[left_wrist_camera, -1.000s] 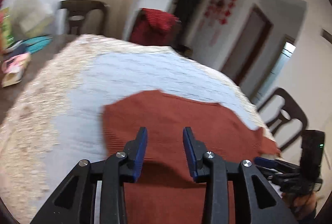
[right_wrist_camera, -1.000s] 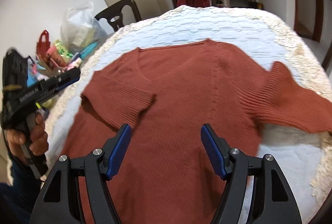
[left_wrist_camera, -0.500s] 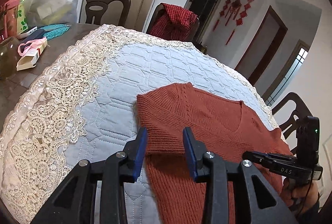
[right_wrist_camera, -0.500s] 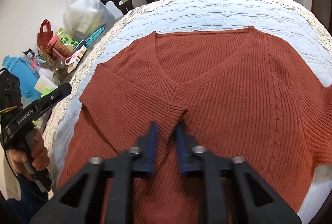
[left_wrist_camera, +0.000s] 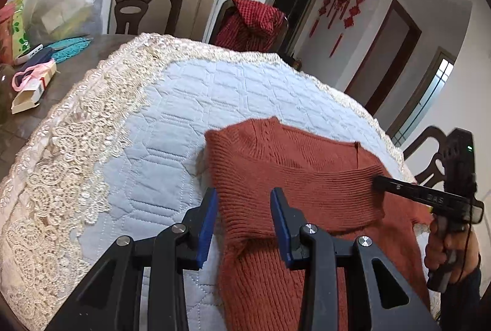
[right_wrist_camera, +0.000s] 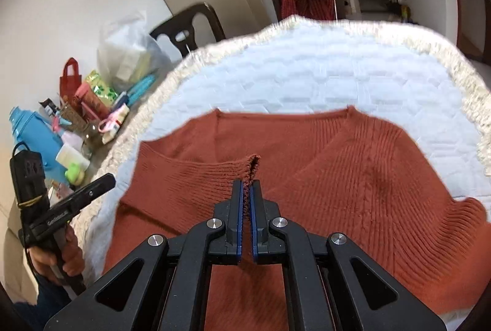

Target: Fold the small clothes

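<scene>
A rust-red knitted sweater [left_wrist_camera: 307,171] lies flat on a pale blue quilted table cover [left_wrist_camera: 214,103]. One sleeve is folded across its chest. My right gripper [right_wrist_camera: 247,192] is shut on the ribbed cuff [right_wrist_camera: 254,165] of that sleeve, and knit shows between the blue pads. In the left wrist view this gripper [left_wrist_camera: 379,181] reaches in from the right onto the cuff. My left gripper [left_wrist_camera: 244,209] is open, its jaws apart just above the sweater's left edge where the sleeve folds over. In the right wrist view it [right_wrist_camera: 104,180] hovers at the table's left side, held by a hand.
The cover has a cream lace border [left_wrist_camera: 76,153]. Clutter crowds the table's left side: a blue bottle [right_wrist_camera: 33,131], bags [right_wrist_camera: 129,54], small boxes [left_wrist_camera: 27,94]. Dark chairs [left_wrist_camera: 144,8] ring the table, one draped with red checked cloth [left_wrist_camera: 251,24].
My right gripper went from wide open to shut on the sleeve cuff and moved forward over the sweater. The left gripper stays open and now looks at the sweater's shoulder edge.
</scene>
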Tool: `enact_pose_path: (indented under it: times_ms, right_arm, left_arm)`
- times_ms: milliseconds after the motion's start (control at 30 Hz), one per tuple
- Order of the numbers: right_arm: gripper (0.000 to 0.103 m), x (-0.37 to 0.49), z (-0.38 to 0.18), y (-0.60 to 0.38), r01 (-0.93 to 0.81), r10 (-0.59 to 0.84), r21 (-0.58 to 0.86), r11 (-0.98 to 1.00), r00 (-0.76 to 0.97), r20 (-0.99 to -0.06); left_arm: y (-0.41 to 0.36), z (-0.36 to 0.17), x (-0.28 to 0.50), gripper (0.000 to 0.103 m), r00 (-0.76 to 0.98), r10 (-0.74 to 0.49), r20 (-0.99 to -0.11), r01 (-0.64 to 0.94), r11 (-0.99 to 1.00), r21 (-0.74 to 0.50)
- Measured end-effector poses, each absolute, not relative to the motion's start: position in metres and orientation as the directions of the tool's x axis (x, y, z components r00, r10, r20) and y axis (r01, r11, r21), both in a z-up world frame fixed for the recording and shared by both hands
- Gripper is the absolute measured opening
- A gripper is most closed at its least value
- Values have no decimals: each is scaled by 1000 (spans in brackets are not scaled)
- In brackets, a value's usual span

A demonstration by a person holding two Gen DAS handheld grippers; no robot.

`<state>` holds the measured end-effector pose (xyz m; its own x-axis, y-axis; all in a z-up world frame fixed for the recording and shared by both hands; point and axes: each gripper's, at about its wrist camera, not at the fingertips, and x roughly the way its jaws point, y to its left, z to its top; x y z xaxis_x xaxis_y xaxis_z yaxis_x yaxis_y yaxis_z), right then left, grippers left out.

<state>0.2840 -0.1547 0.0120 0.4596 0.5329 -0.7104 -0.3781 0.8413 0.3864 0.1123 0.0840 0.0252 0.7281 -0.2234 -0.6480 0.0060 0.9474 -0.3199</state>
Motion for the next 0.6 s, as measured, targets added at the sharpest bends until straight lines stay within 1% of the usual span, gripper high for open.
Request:
enact_pose_path:
  times_ms: [67,100,233,367,467,500,533,567,600]
  right_arm:
    - [4,290,0,-155,-347,503,377,859,437,-745]
    - [4,289,-1,-157,-335,496,375,864,442,-748]
    - [5,276,11,-167,-334,495,369,867,496,-714]
    - [5,271,14,-169,-335,498,373,866,502,-707]
    - [5,272,3,-166,-327,495,377,867,472,-729]
    - [5,272,-2,-165,-327,494,377,867,460,-738]
    - [6,271,-6,-164,-327,493,377,867,451,-744]
    - [5,270,-9,-163,-327,492,376,867,444,-749]
    - [5,269,-12,-161,-329,492,376,866,435,-754]
  left_arm:
    - [81,25,114,38,722,-218,-656,7,951,-308]
    - [81,26,113,38,725,-215,-654,10,953,-303]
    - [75,35,116,38,743,-210,-636,26,958,-286]
    - [61,35,124,38,739,-232,-632,82,963,-258]
    - [58,20,135,37,698,-205,-686,64,972,-225]
    - [61,10,138,36,677,-182,-714,45,977,-206]
    - [64,4,139,28,664,-159,-731,25,981,-190]
    - [69,1,139,27,659,-159,-735,13,980,-200]
    - [75,2,137,27,664,-184,-725,11,972,-237]
